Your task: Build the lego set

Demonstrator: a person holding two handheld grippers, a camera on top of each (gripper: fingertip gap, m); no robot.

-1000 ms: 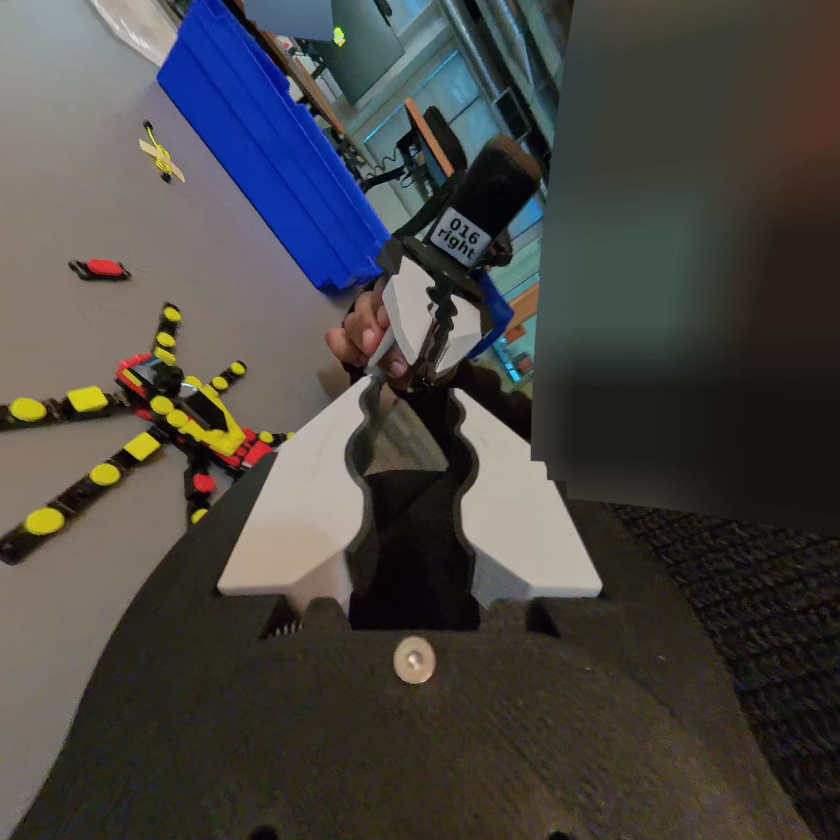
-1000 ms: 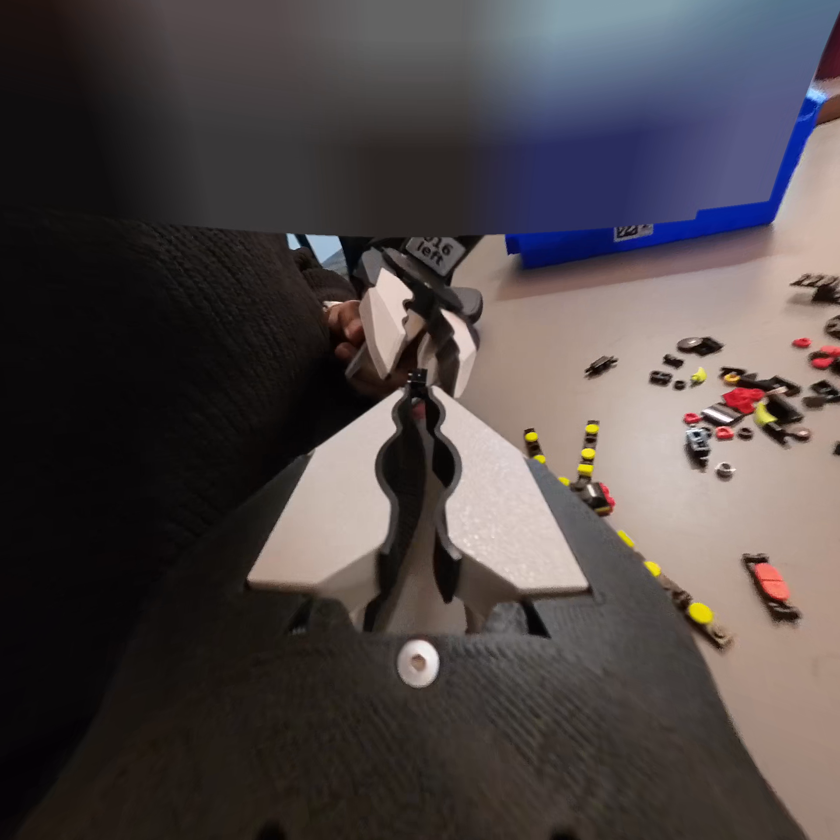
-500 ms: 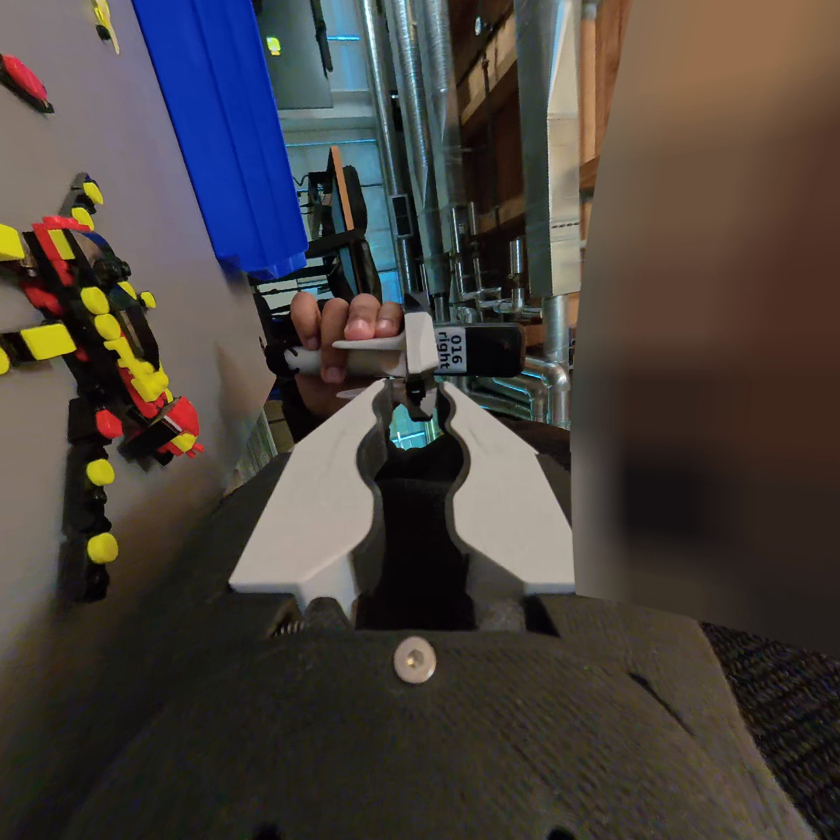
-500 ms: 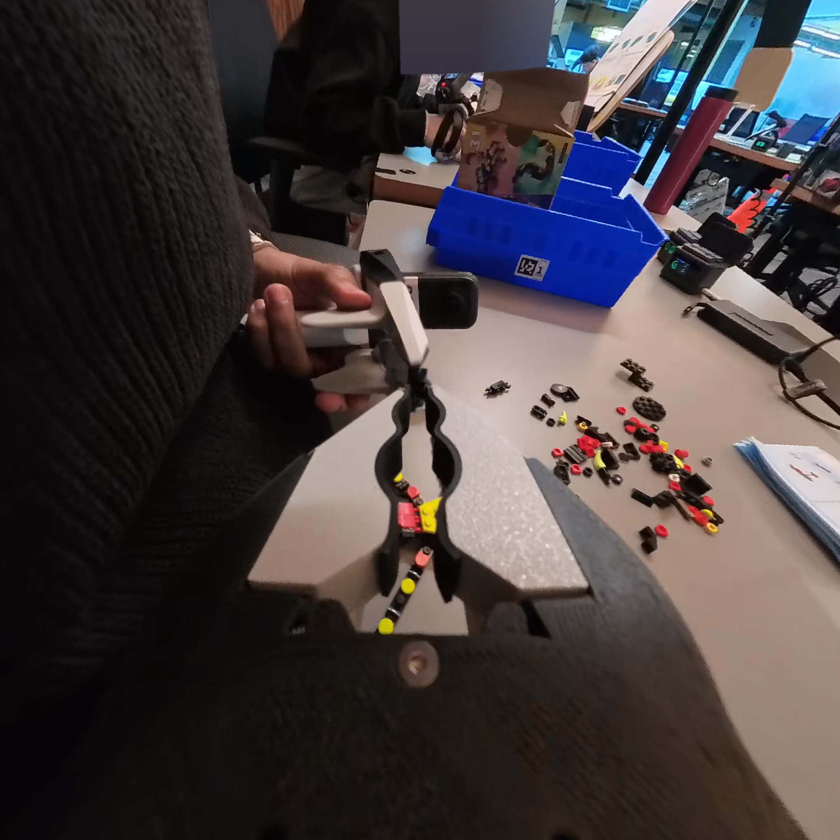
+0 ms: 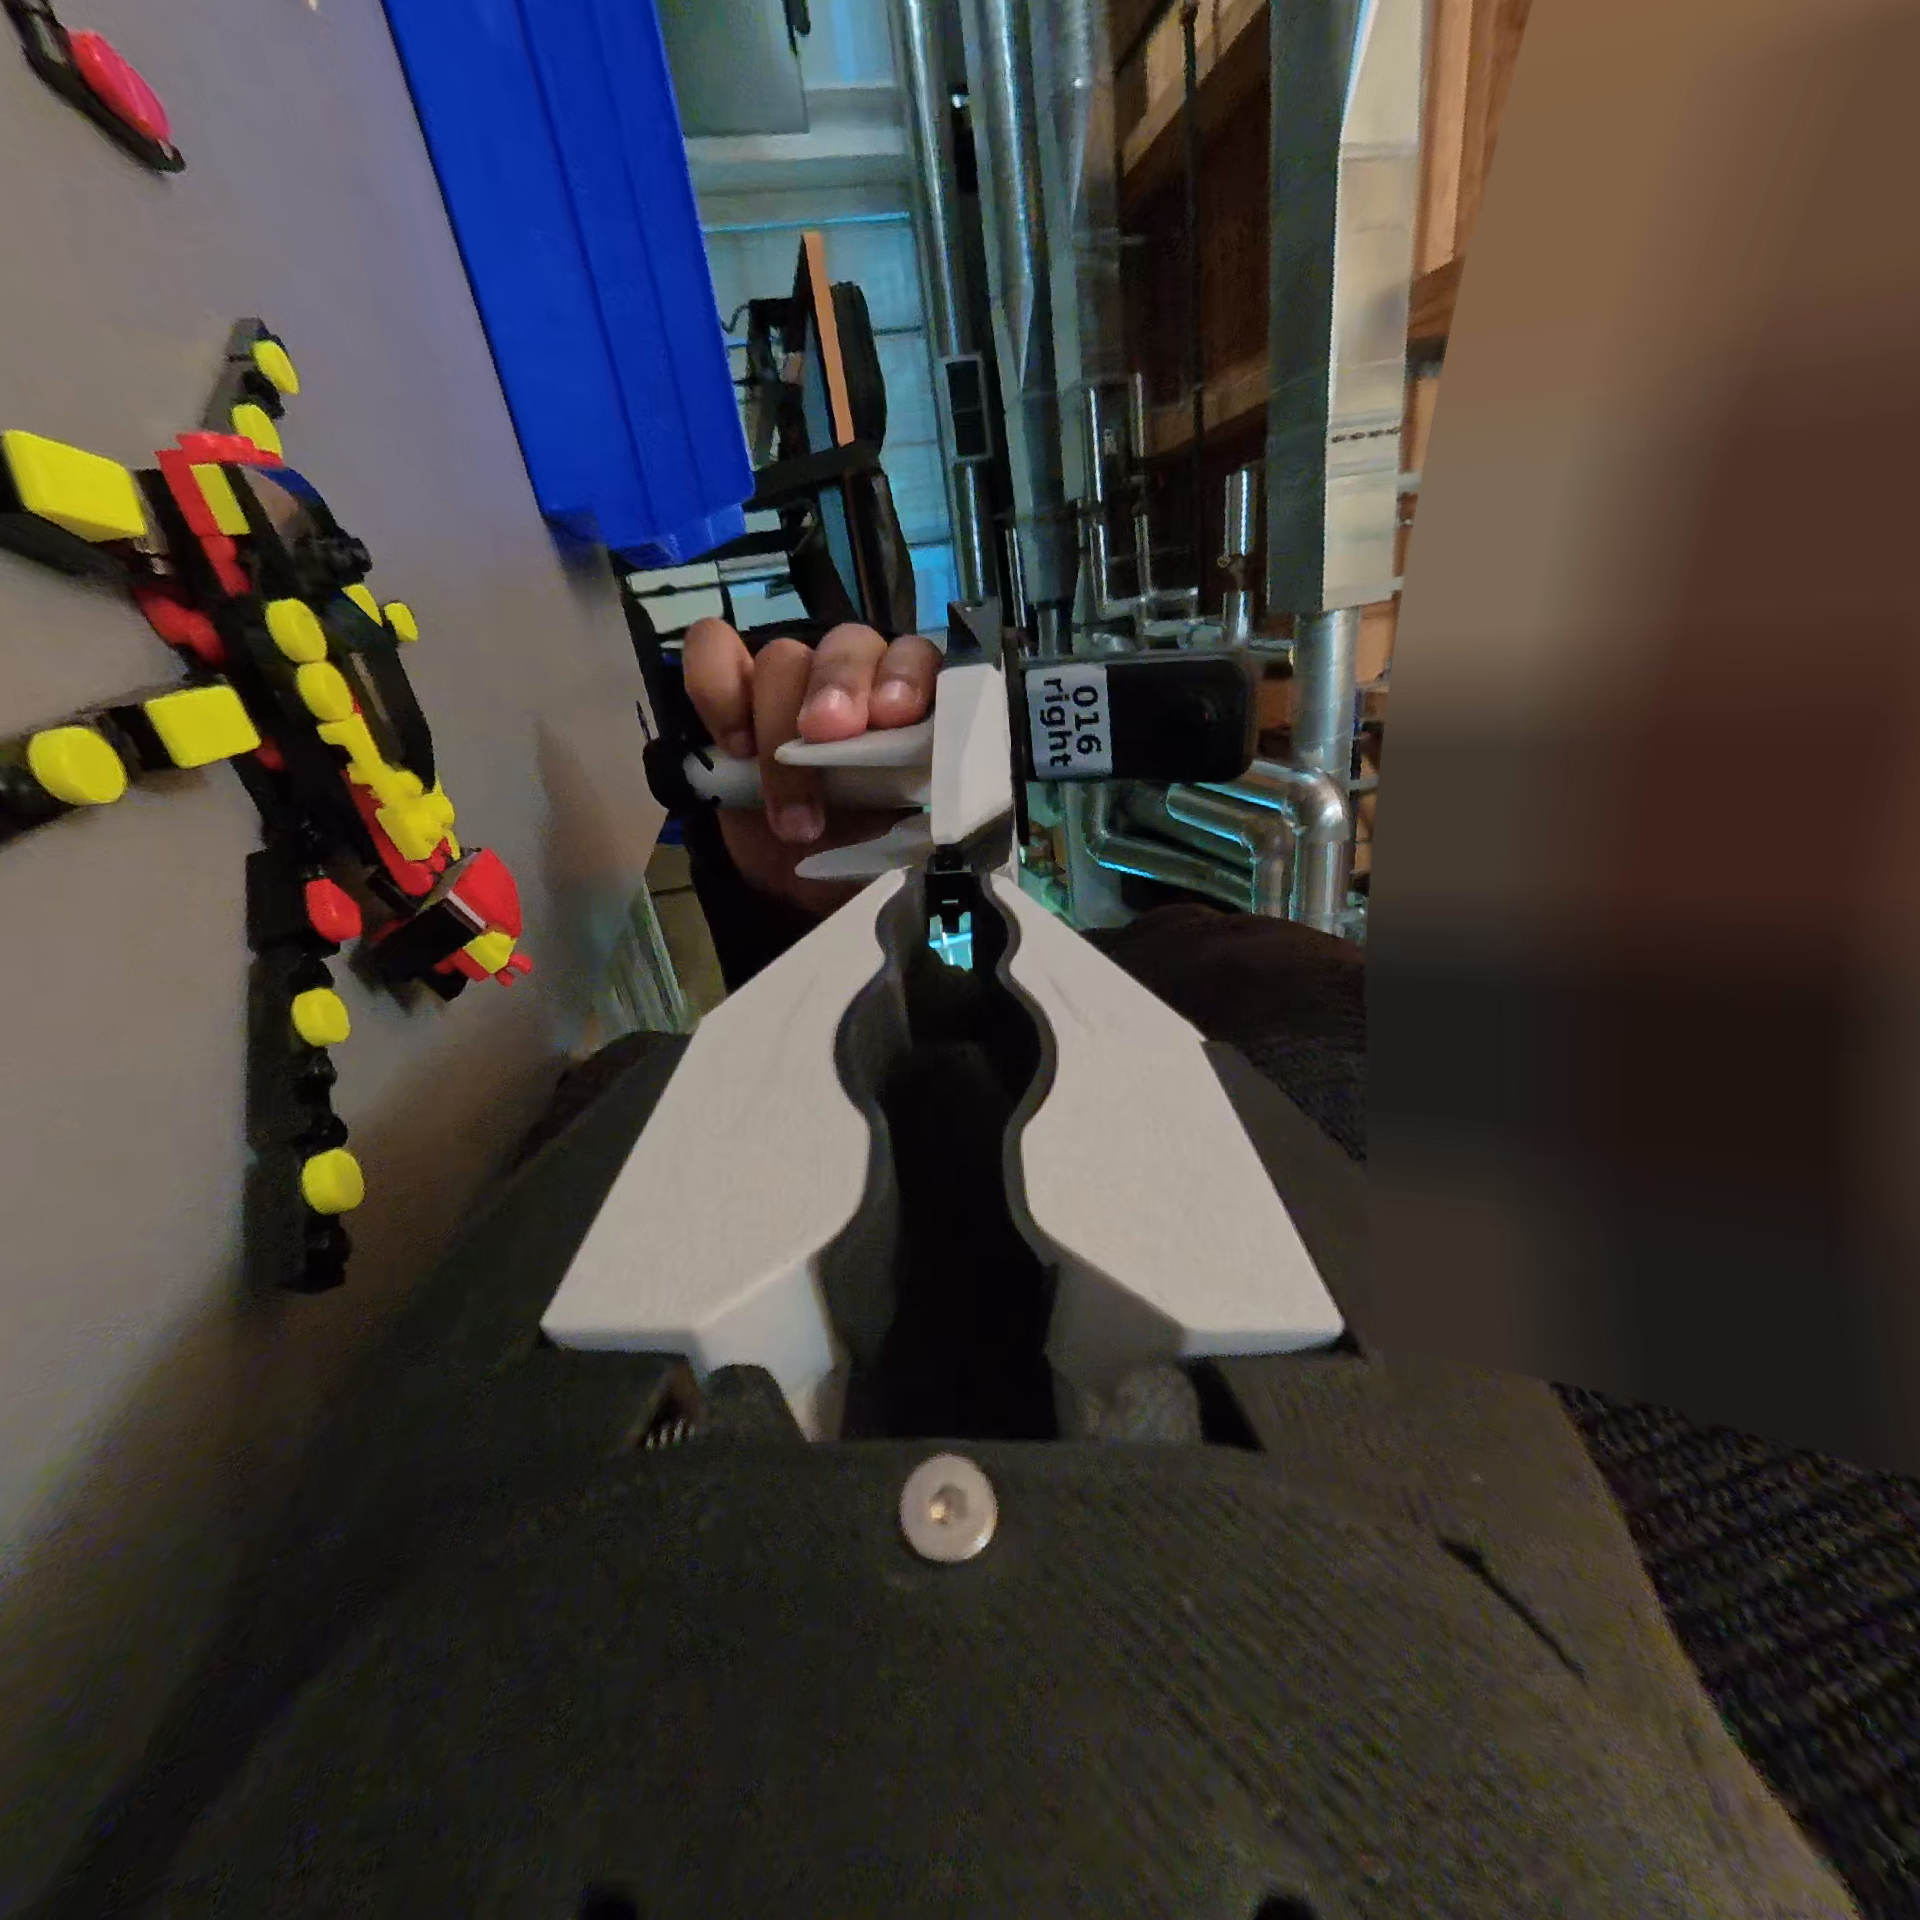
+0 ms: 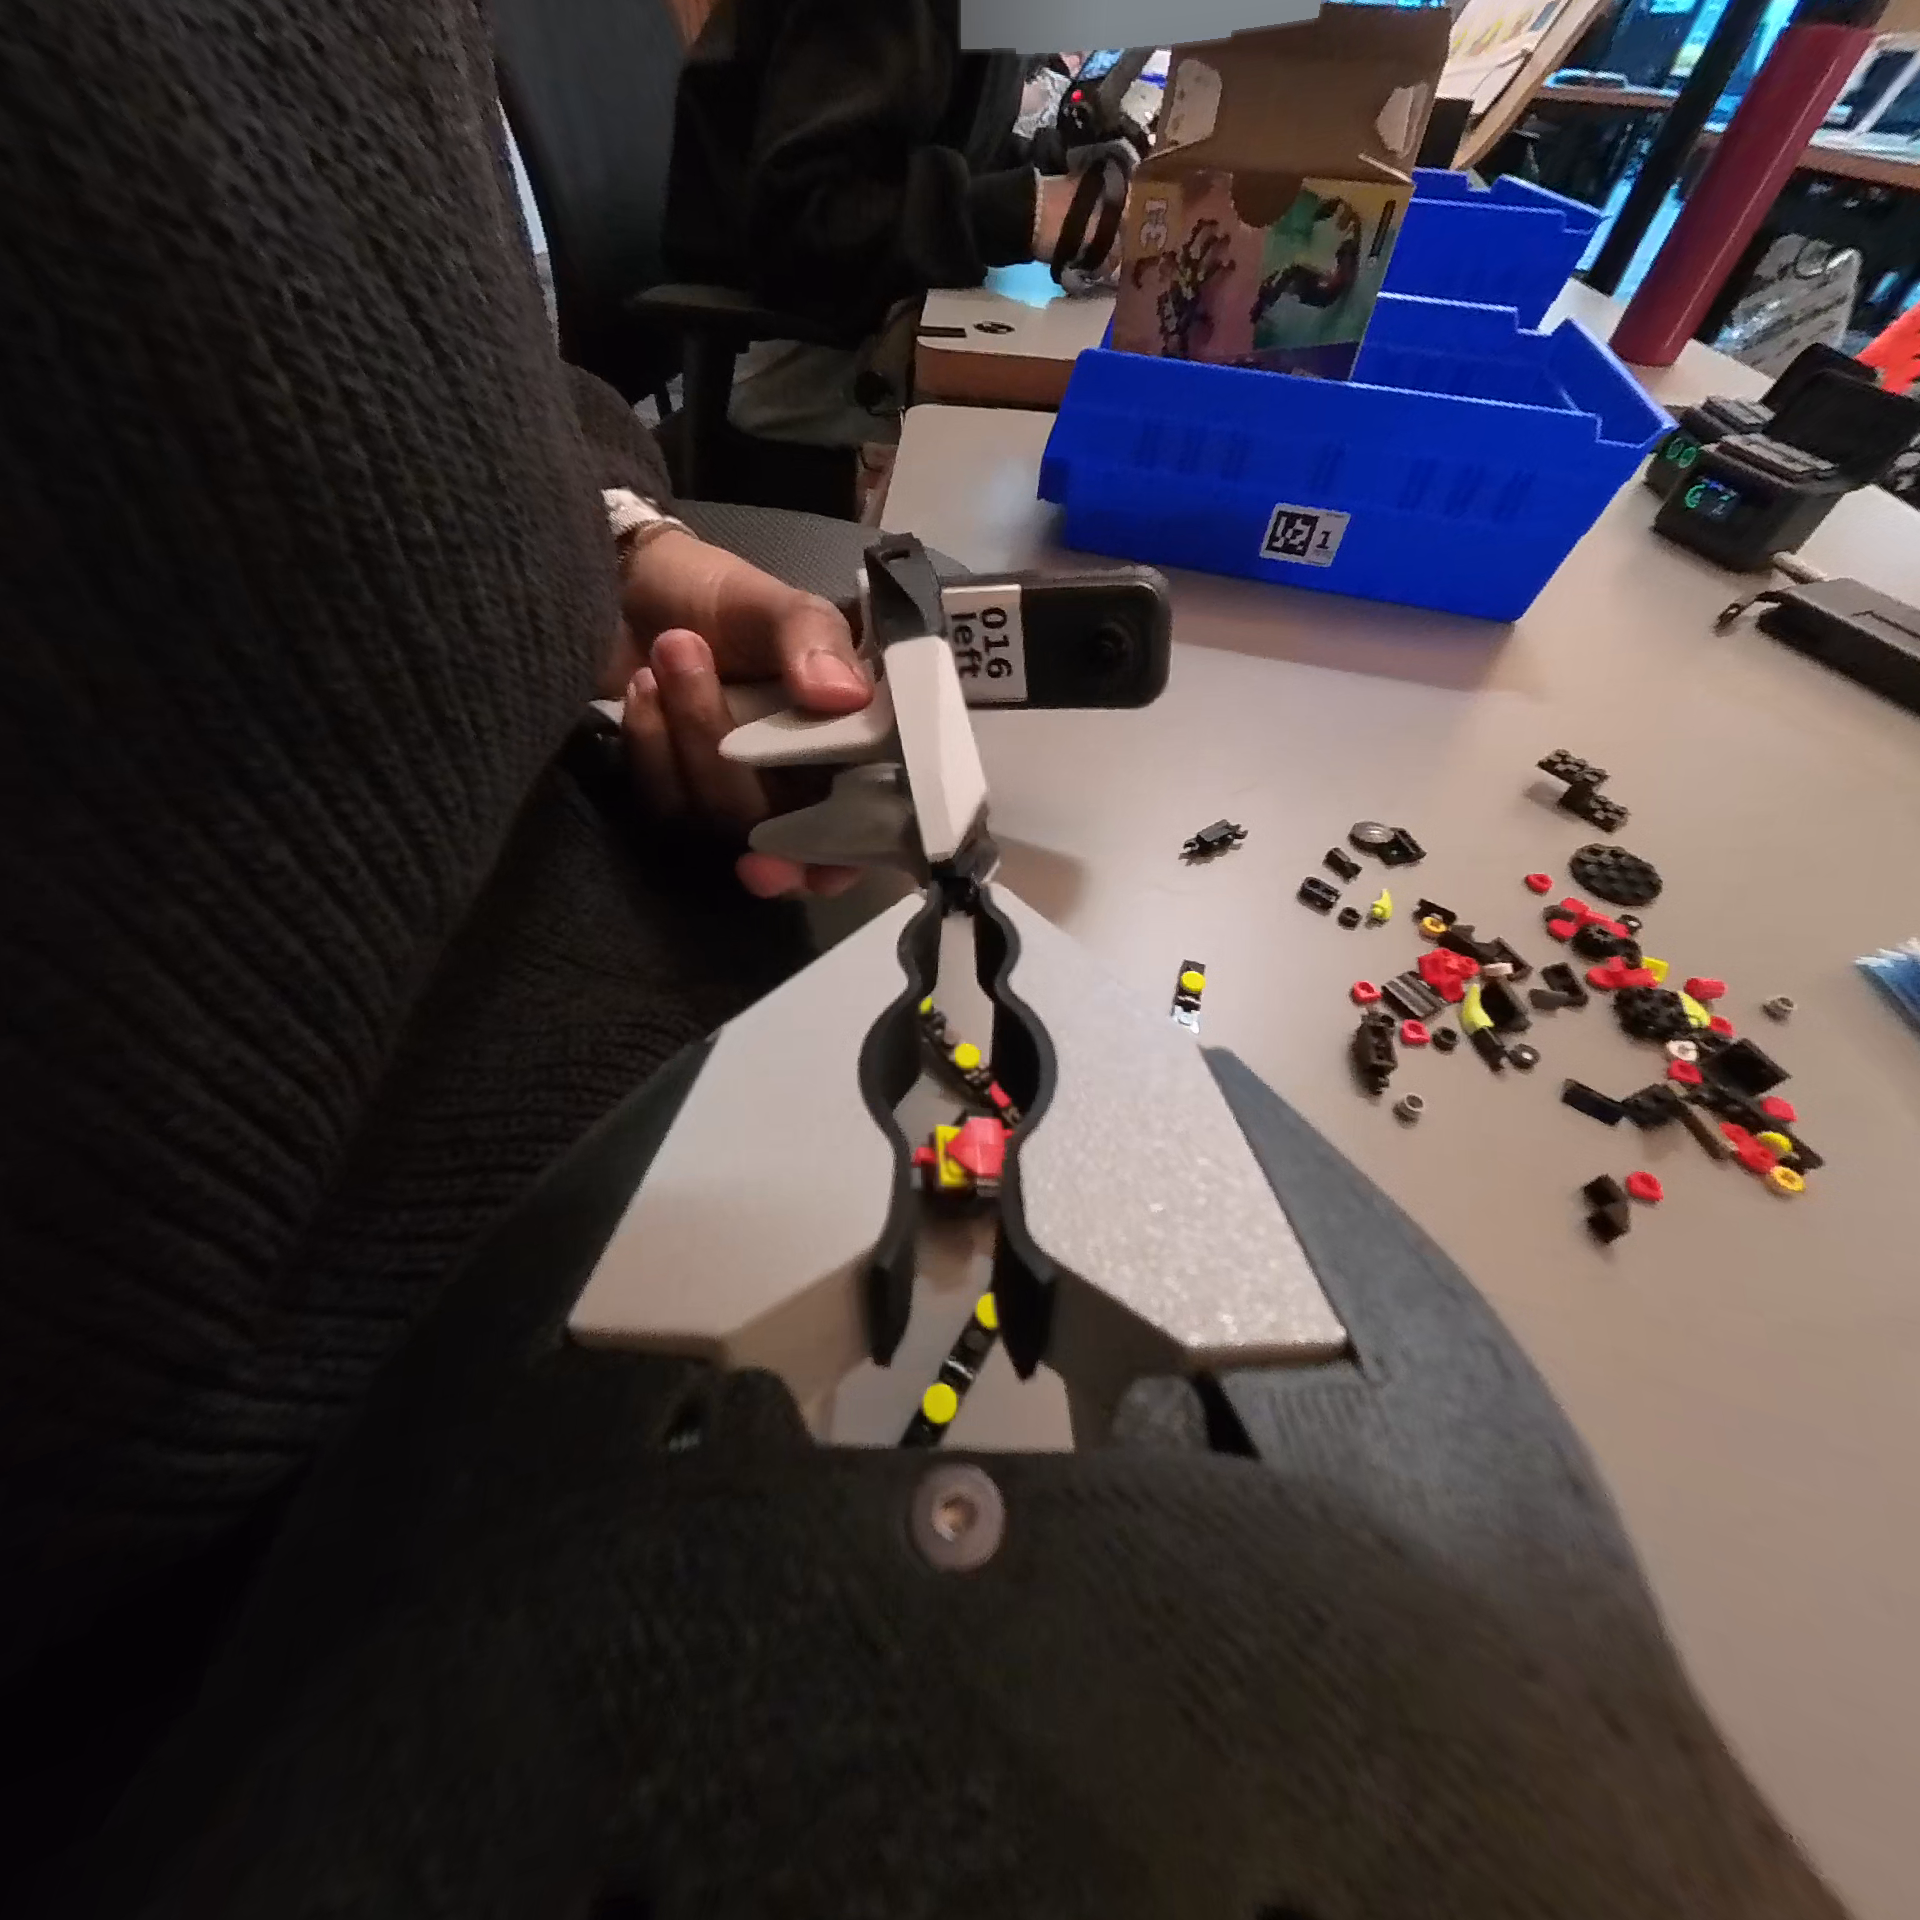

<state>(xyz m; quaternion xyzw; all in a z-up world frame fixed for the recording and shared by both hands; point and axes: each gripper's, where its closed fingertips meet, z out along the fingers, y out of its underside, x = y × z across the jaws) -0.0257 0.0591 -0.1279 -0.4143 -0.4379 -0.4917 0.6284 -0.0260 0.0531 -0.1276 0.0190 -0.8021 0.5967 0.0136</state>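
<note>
Left gripper: raised off the table, tip to tip with the right; jaws clamped on small black piece.
Right gripper: jaws pinched on the same piece.
Lego model: on table, below.
Loose bricks: scattered, well apart.

We hold the left gripper and the right gripper tip to tip in the air, at right angles, both nearly closed. Our right hand and left hand wrap their handles, sleeves dark
</note>
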